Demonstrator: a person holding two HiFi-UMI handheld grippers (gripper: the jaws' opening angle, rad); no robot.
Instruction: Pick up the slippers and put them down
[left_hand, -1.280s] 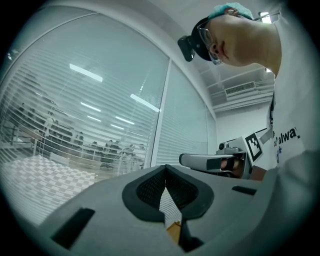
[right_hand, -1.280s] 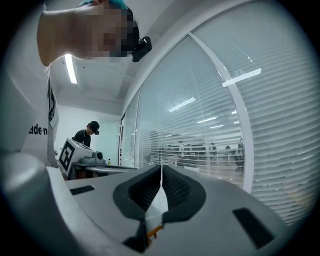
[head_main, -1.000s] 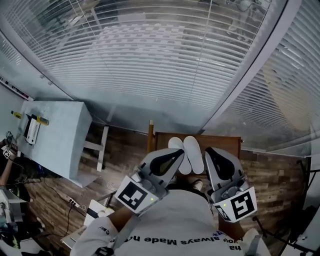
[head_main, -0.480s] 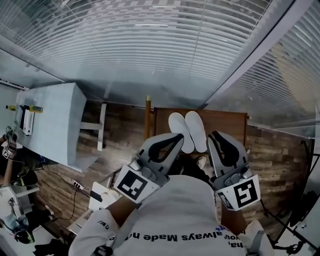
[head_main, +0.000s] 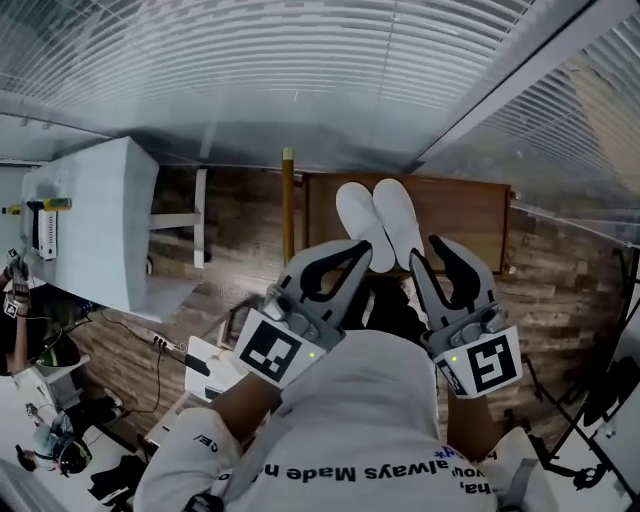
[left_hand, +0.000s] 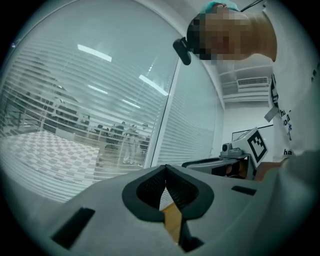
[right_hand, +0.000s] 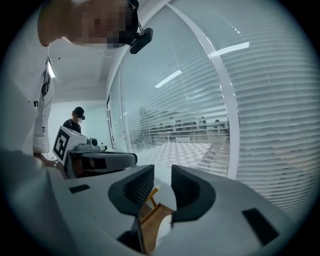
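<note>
Two white slippers lie side by side on a brown wooden table, seen from above in the head view. My left gripper hangs just in front of the left slipper with its tips together and nothing in them; its own view shows the shut tips. My right gripper hovers in front of the right slipper. Its jaws have just been opening and stand a little apart with nothing between them. Below them the table's wood and a white patch show.
Glass walls with blinds close off the far side. A pale blue table with a yellow-and-black tool stands at the left. A wooden post rises by the brown table. A power strip lies on the plank floor. Another person stands far off.
Both grippers have sunk toward the slippers, which now sit higher and larger in the head view. The right jaws have parted; the left jaws stay together.
</note>
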